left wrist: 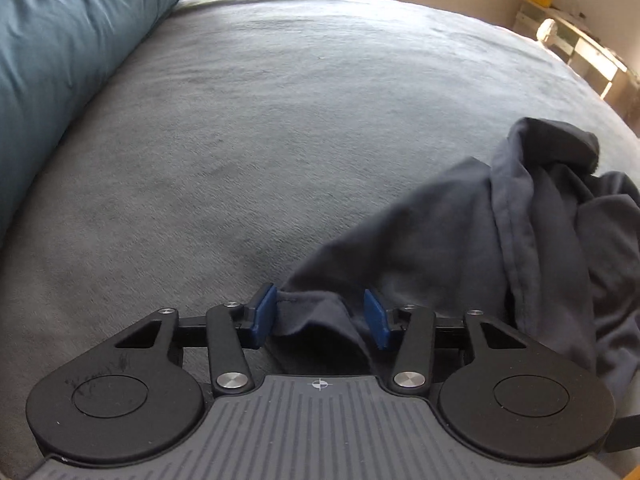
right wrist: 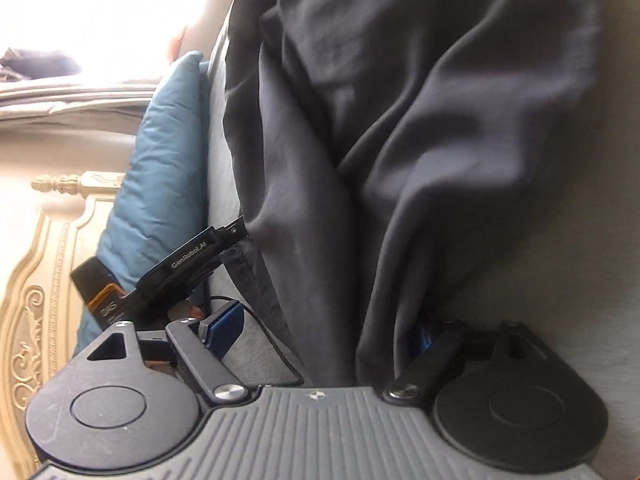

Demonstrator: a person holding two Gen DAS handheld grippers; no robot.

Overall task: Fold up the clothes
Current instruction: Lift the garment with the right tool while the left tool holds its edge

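Left gripper (left wrist: 320, 316) low over bed (left wrist: 248, 152), jaws apart around dark garment (left wrist: 460, 240)

garment (left wrist: 460, 240): smooth matt dark cloth | blanket (left wrist: 260, 120): fuzzy grey cloth | pillow (left wrist: 60, 48): teal cloth

One dark garment (left wrist: 460, 248), one teal pillow (left wrist: 68, 64), one grey blanket (left wrist: 260, 128), two claws.
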